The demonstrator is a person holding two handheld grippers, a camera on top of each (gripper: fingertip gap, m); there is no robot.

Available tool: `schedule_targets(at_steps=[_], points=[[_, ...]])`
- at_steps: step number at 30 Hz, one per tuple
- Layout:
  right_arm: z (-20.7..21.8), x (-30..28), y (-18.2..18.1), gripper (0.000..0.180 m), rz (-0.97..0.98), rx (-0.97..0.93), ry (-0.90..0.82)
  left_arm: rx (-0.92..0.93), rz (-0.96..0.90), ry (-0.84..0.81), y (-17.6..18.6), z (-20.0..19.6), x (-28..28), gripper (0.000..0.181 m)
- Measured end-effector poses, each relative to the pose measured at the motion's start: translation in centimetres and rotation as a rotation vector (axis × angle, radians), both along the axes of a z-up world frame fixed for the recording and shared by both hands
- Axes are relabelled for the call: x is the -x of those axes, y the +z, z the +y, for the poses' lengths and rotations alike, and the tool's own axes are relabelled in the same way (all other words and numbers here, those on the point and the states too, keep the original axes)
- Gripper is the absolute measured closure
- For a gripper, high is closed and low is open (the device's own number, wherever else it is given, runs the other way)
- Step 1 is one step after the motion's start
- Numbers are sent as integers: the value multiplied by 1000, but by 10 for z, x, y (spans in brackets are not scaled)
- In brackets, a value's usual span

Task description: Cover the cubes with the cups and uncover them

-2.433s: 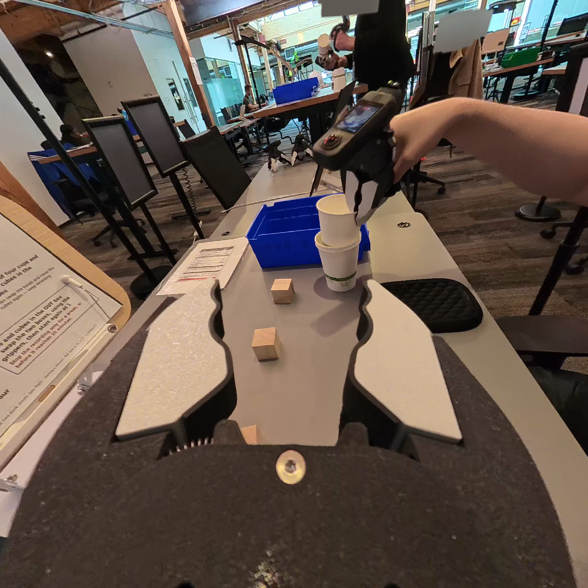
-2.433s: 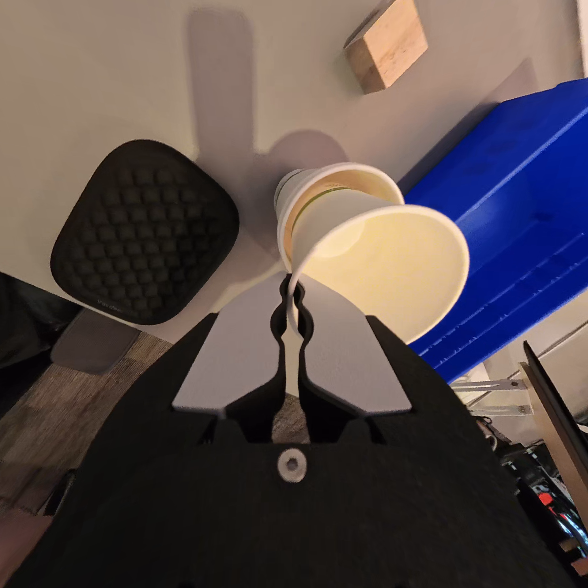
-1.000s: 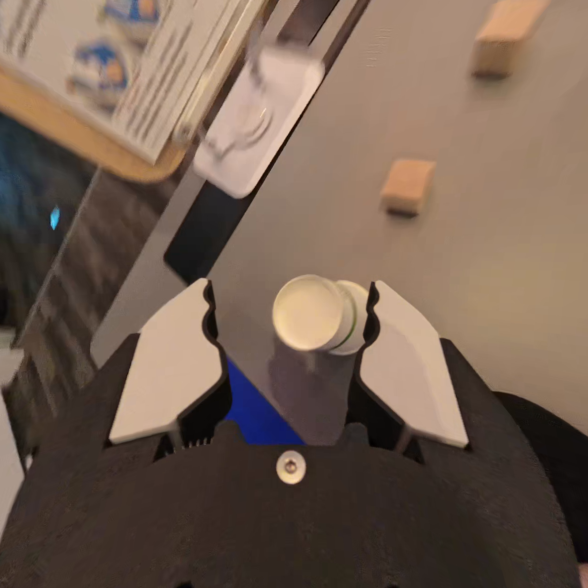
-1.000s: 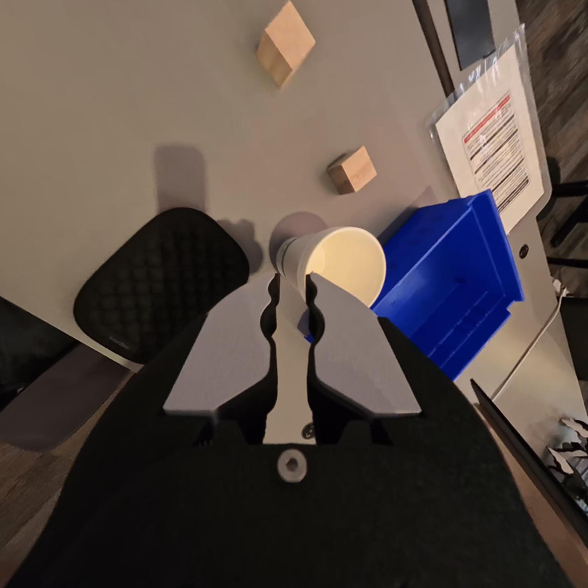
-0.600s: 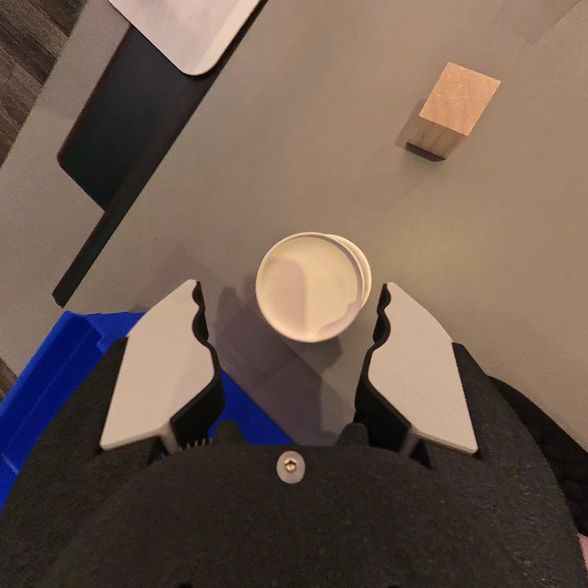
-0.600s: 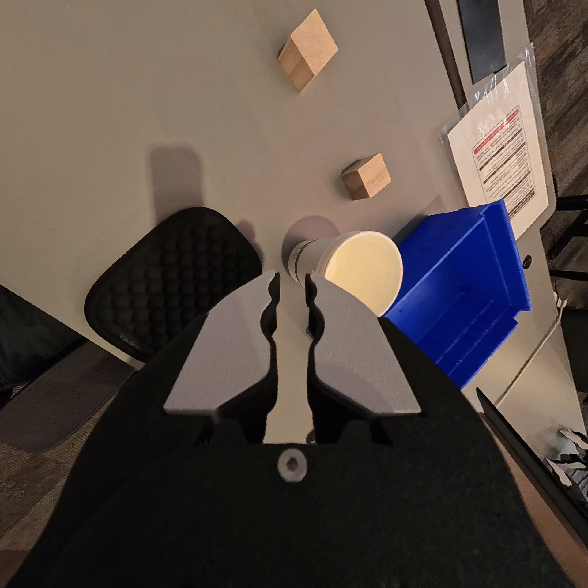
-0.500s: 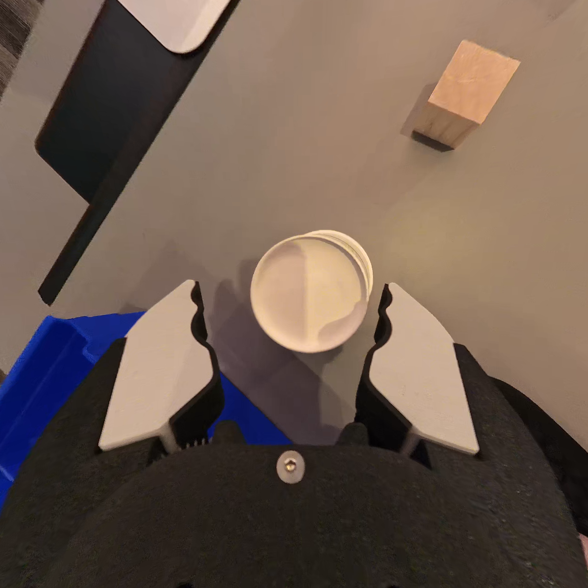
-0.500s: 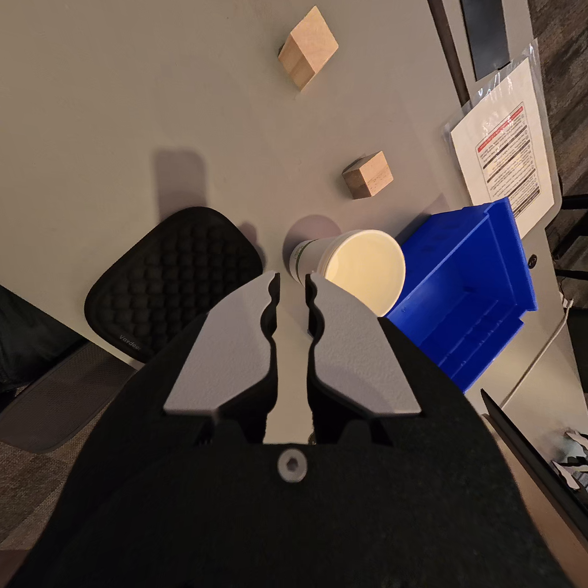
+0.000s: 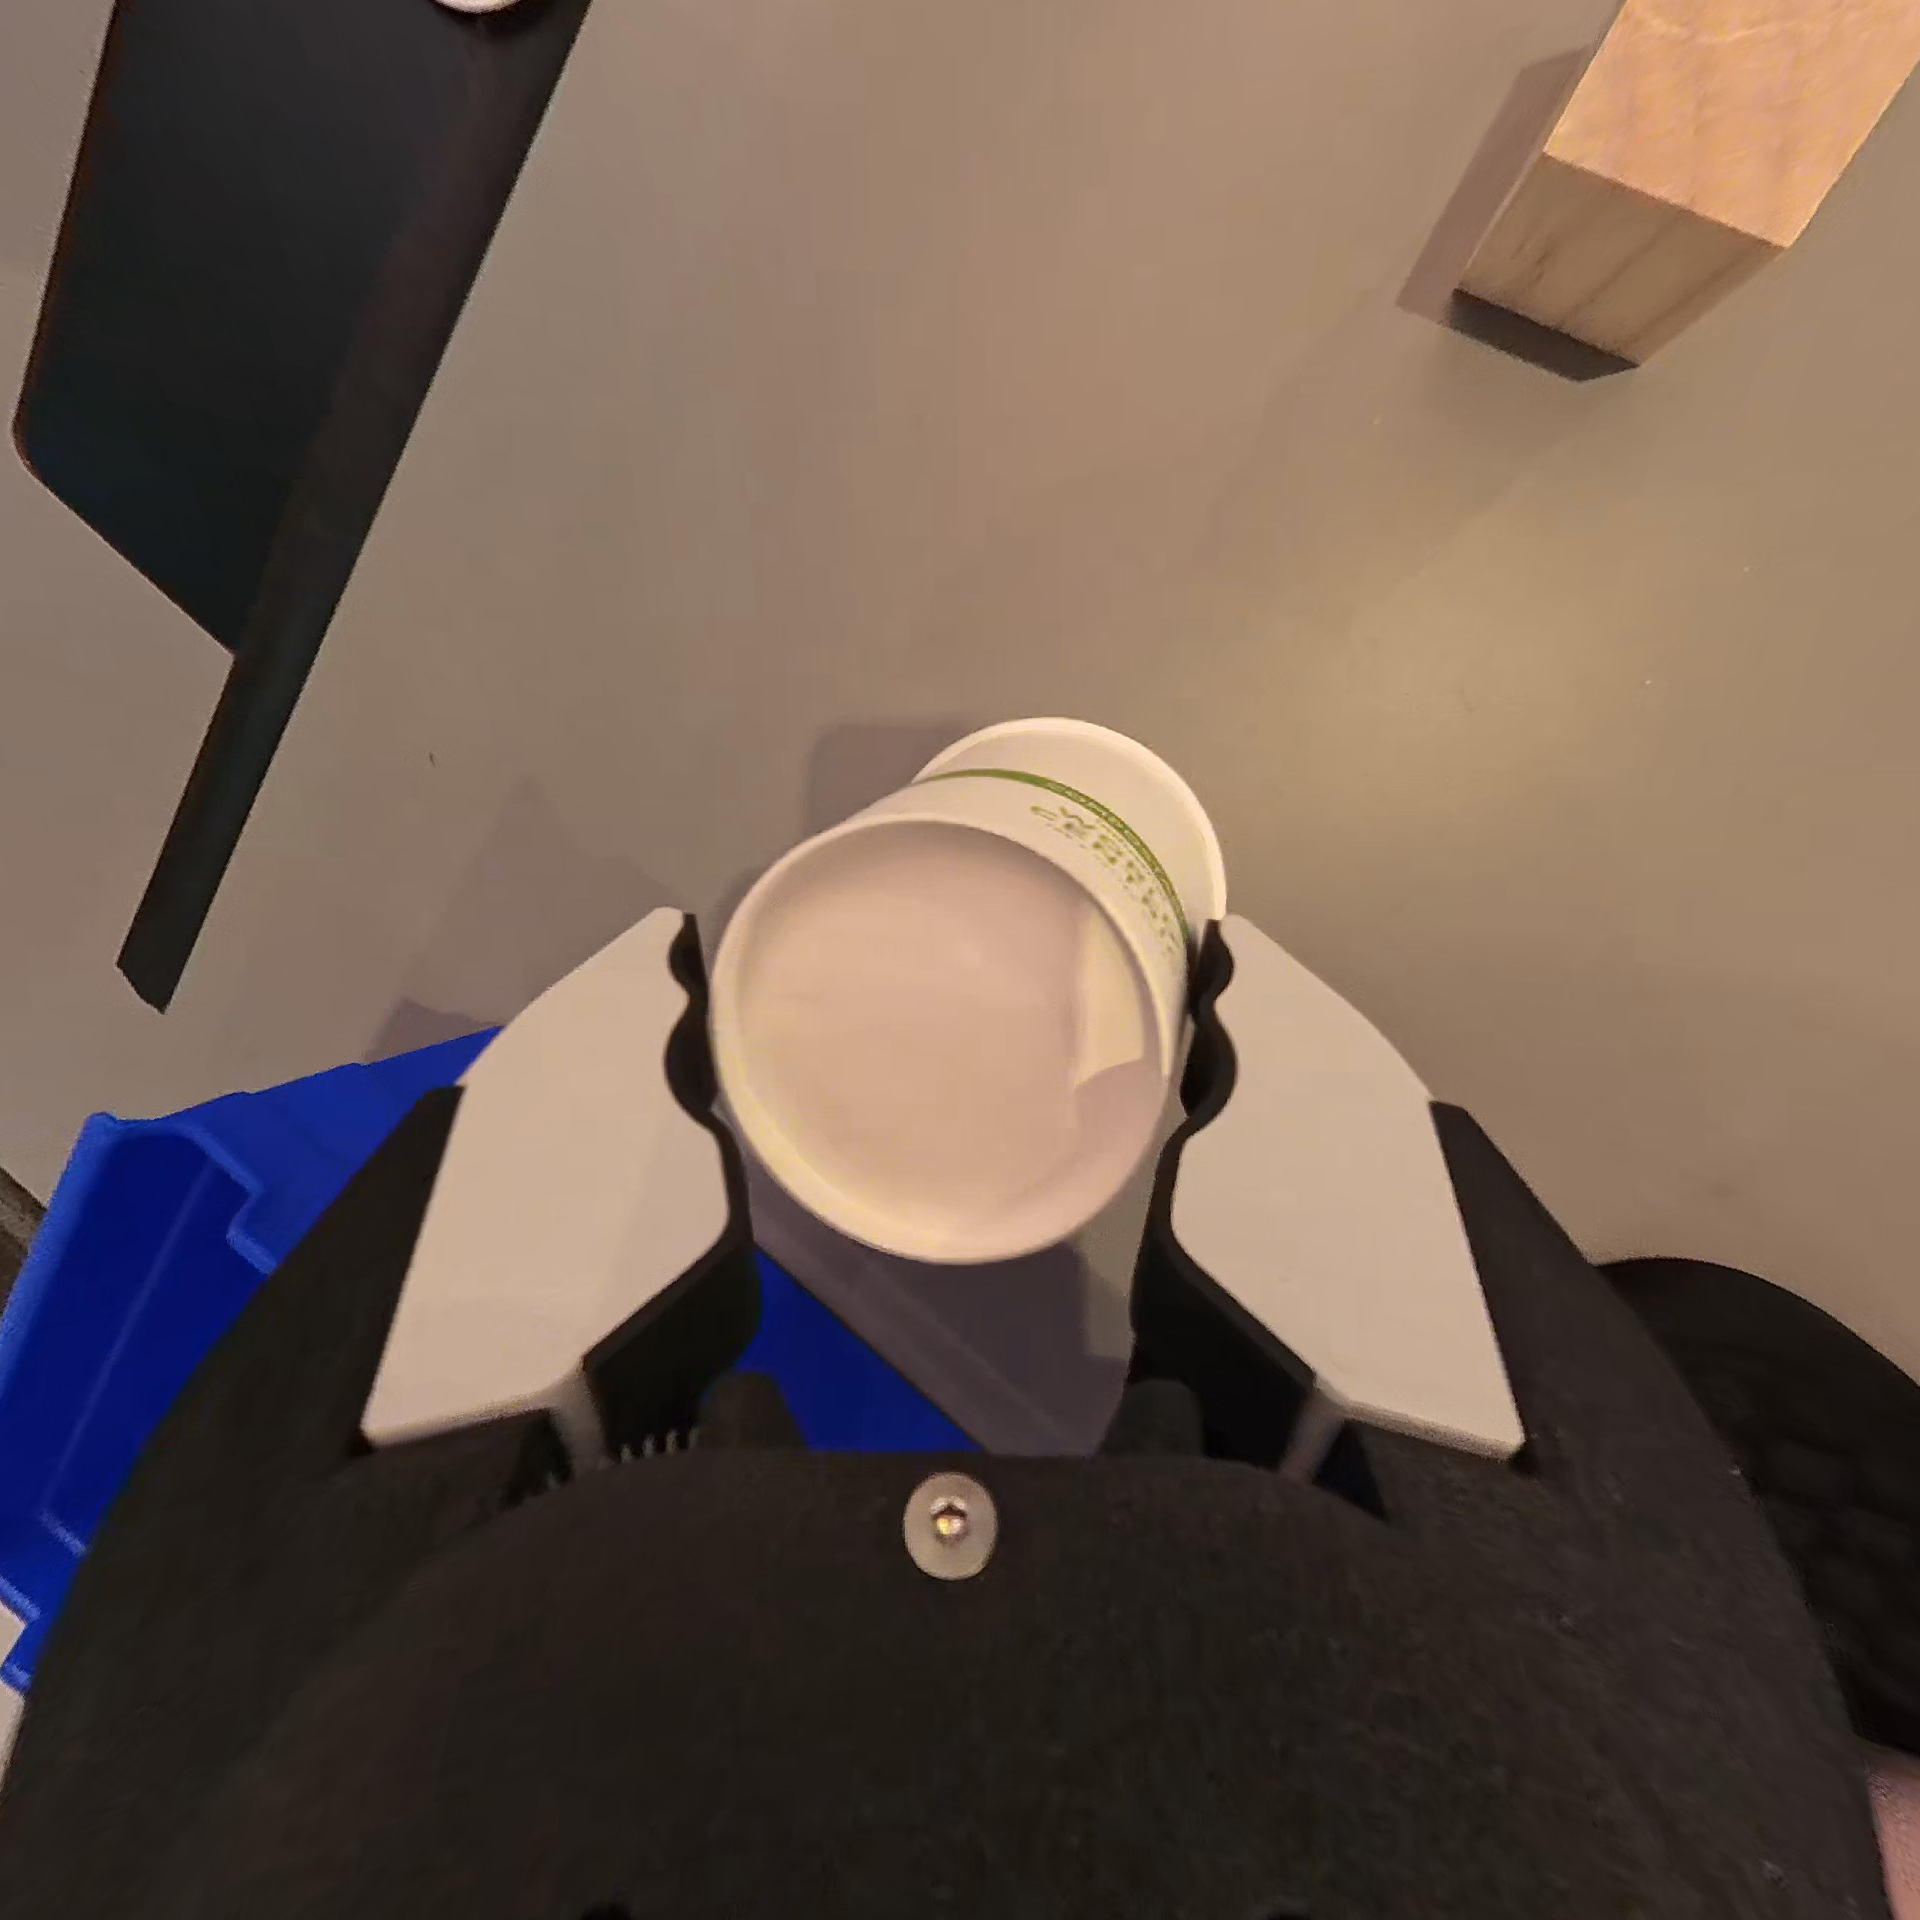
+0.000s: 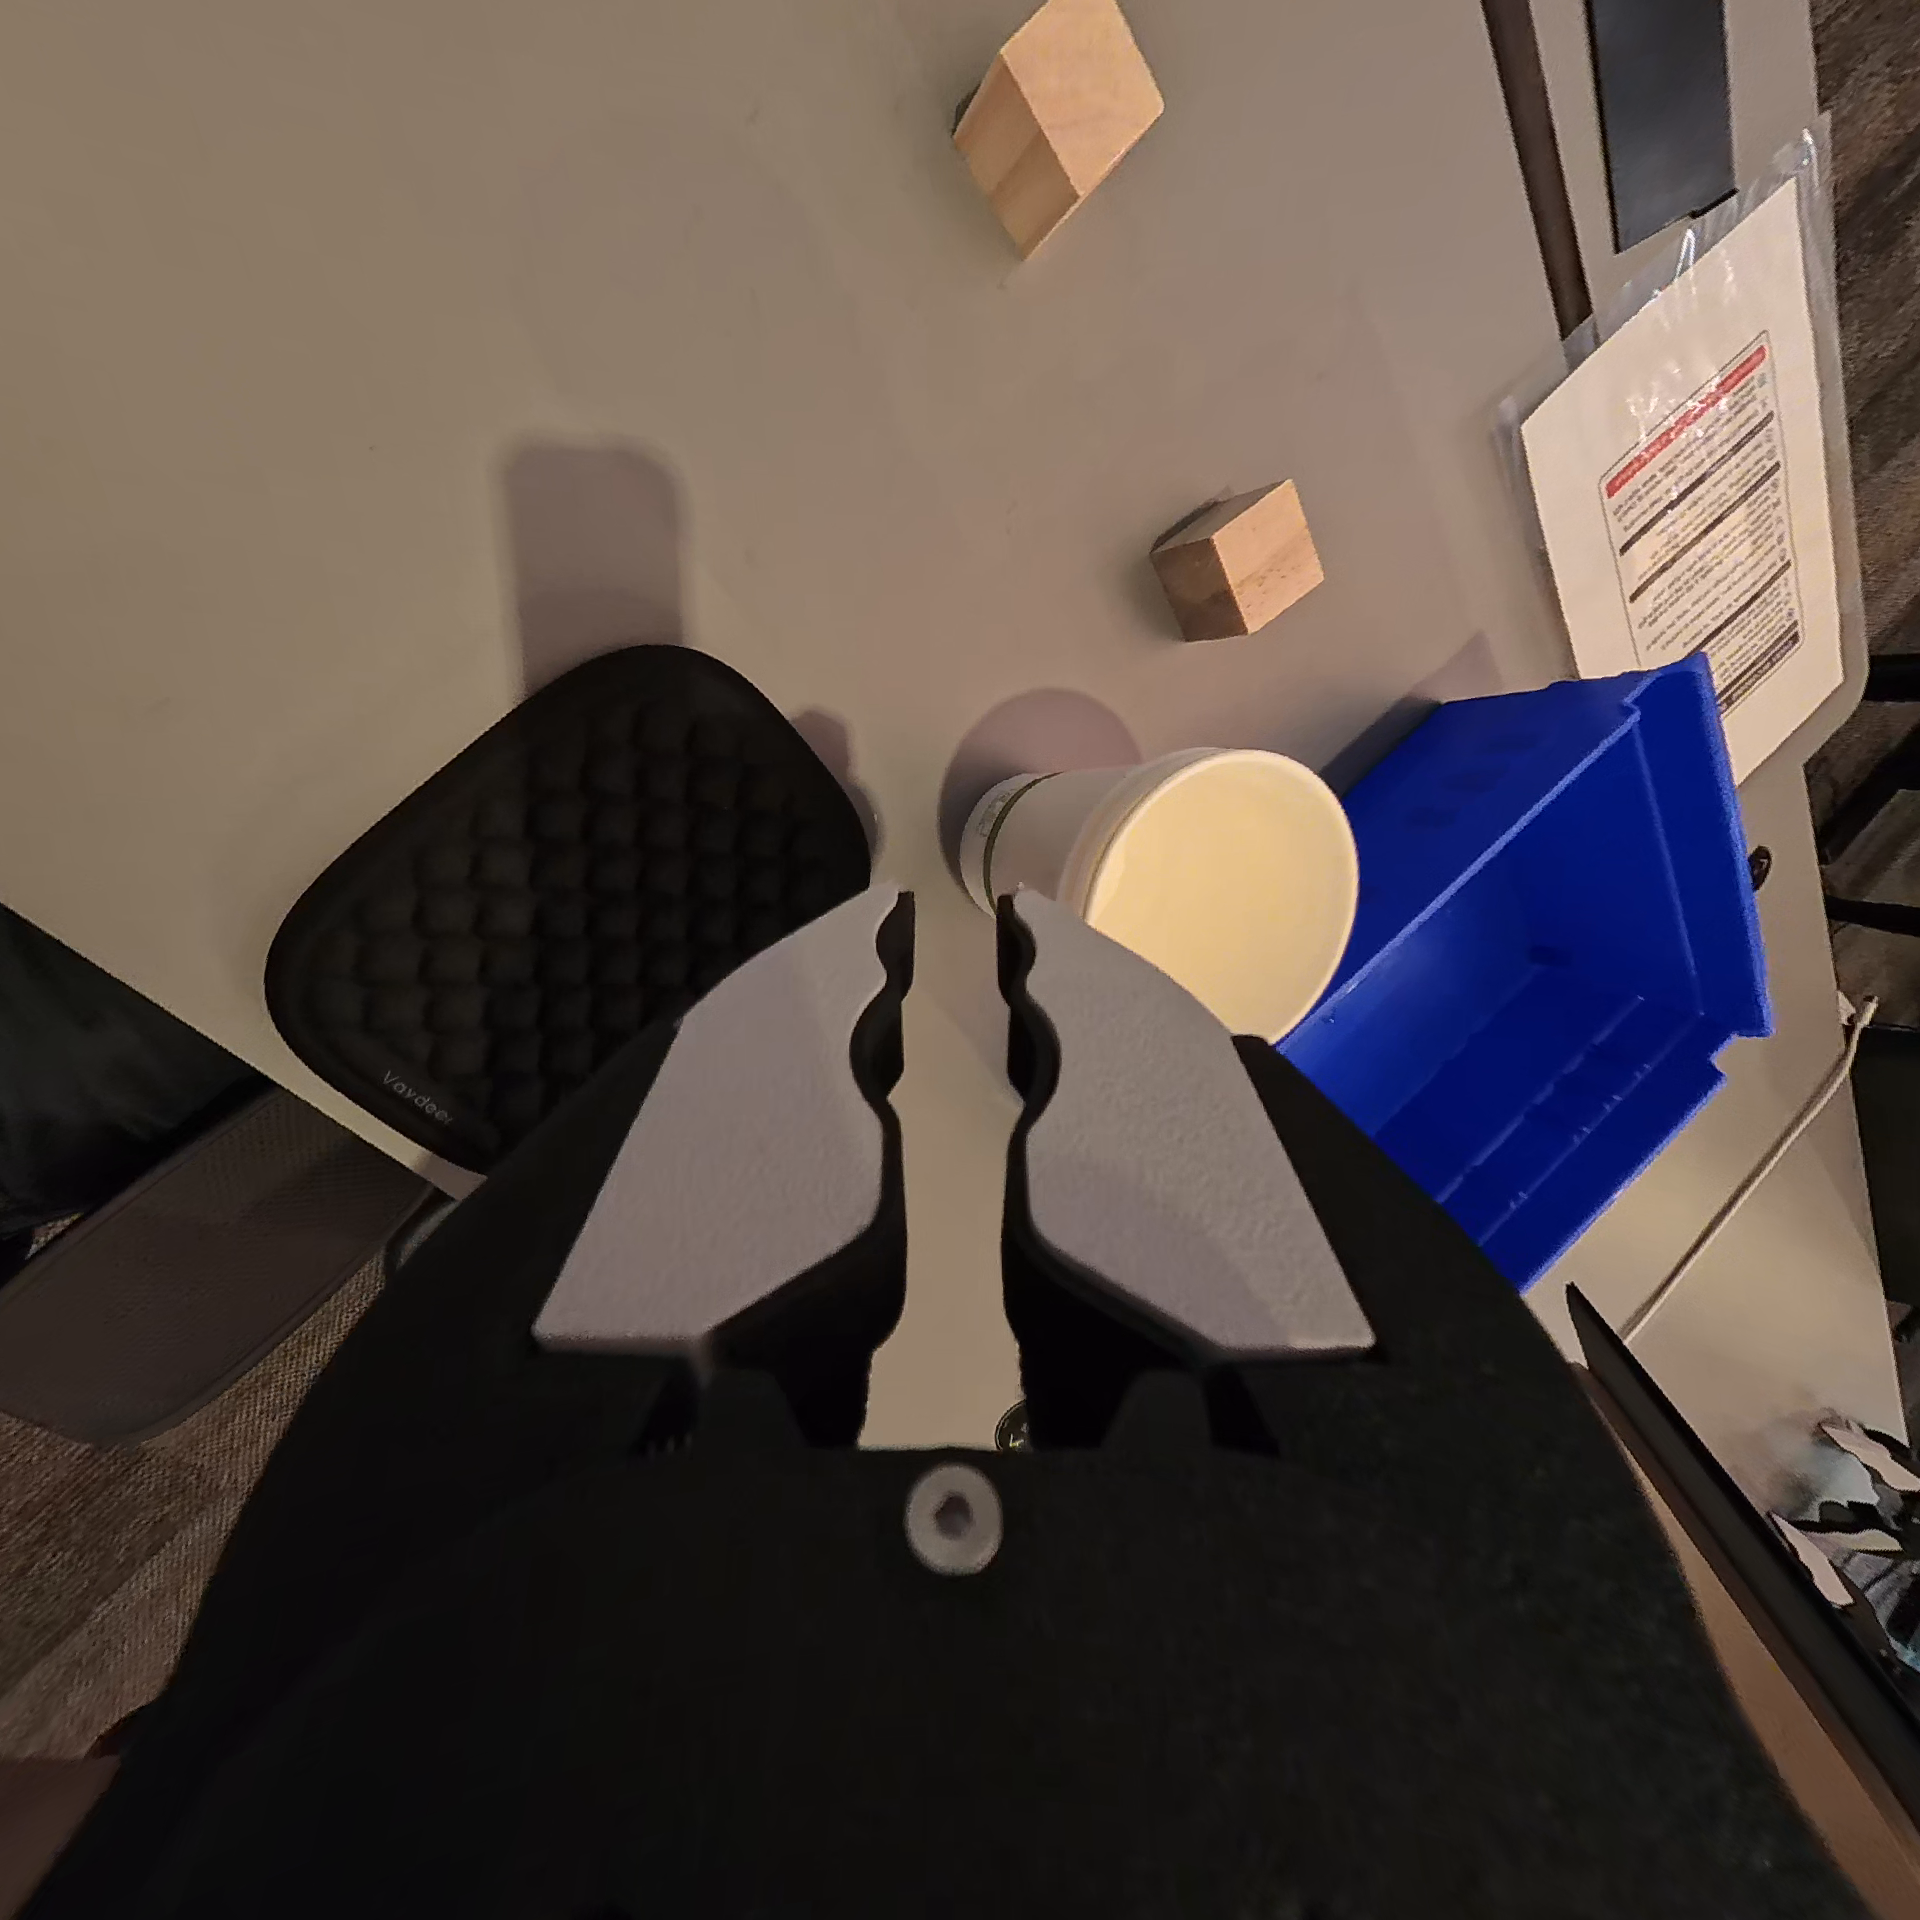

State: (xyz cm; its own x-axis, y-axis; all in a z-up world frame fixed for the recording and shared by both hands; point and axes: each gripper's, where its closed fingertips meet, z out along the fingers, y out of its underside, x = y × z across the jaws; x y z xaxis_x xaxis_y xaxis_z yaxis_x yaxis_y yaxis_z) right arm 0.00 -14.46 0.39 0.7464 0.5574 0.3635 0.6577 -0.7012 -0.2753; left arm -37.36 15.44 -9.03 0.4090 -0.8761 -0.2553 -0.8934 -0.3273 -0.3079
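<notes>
Grey tabletop (image 9: 1039, 520) fills both views. My left gripper (image 9: 948, 1023) has its jaws pressed on the upright paper cup (image 9: 940, 1039) at frame centre; my right gripper (image 10: 951, 935) hangs narrow, empty. Next I'd lift, invert and lower it over the cube (image 9: 1683, 166) at upper right.

Paper cups: one (image 10: 1164, 862)
Wooden cubes: two (image 10: 1055, 135) (image 10: 1236, 561)
Blue bins: one (image 10: 1621, 935)
Black pads: one (image 10: 561, 883)
Printed sheets: one (image 10: 1704, 520)

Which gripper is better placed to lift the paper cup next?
Left. The left gripper has its fingers on both sides of the paper cup near its rim, while the right gripper sits nearly closed beside the cup, holding nothing.
</notes>
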Motion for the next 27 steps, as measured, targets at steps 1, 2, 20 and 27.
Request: schedule_targets(at_steps=[1, 2, 20, 27], points=[[0, 0, -1, 165, -2, 3, 0, -6, 3, -4, 0, 0, 0, 93], [0, 0, -1, 165, 0, 3, 1, -12, 6, -10, 1, 1, -1, 93], [4, 1, 3, 166, 0, -32, 4, -269, -401, -170, 104, -20, -26, 94], [50, 67, 17, 170, 172, -342, 104, -193, -851, -589, 171, -105, -91, 96]])
